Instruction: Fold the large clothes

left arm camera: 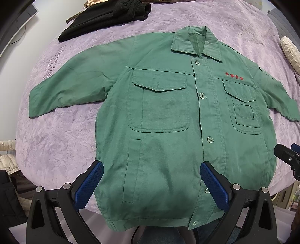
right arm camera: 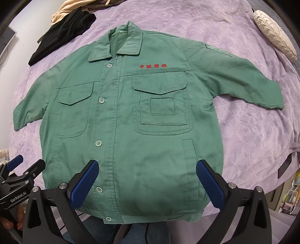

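Left wrist view: the green jacket (left arm camera: 168, 112) is seen spread flat, buttoned, on the purple bed (left arm camera: 56, 140), collar far, hem nearest. Both the left gripper (left arm camera: 151, 180) and right gripper (right arm camera: 147, 180) are held wide apart, empty, above the hem, each nearer its own sleeve.

Both fisheye cameras are sitting just behind their own claws and looking forward and downward from the near edge of the bed (left arm camera: 56, 142) toward its far side. The left claw (left arm camera: 151, 184) is framing the jacket (left arm camera: 168, 112) from close above its hem, slightly left of the button placket; the right claw (right arm camera: 147, 183) is framing it from right of the placket. Both views are sharing the whole jacket, the black clothes (left arm camera: 105, 16) far beyond the claws, and the cream pillow (right arm camera: 275, 33). Each view is catching the other claw at its edge.
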Available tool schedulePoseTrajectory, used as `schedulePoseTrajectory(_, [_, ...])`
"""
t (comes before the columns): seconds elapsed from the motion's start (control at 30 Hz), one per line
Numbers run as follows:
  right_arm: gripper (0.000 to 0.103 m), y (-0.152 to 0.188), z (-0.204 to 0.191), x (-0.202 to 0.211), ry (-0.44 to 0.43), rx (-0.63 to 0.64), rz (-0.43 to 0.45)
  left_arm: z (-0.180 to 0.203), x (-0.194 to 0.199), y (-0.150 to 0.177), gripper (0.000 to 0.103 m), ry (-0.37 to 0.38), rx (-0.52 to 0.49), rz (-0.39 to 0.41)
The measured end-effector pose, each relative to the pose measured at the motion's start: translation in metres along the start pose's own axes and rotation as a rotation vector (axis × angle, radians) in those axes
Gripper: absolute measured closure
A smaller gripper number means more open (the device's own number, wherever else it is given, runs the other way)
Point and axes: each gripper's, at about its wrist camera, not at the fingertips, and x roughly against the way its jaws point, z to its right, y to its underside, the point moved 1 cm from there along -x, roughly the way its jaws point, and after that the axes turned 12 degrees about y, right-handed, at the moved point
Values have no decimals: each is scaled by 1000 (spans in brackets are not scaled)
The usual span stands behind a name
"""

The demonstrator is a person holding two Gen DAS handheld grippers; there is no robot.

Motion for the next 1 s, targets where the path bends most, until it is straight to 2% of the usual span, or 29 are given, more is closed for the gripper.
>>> schedulePoseTrajectory(1.0, [0,2,-3,1,3,-2,0,0,0,0,0,2,1,10])
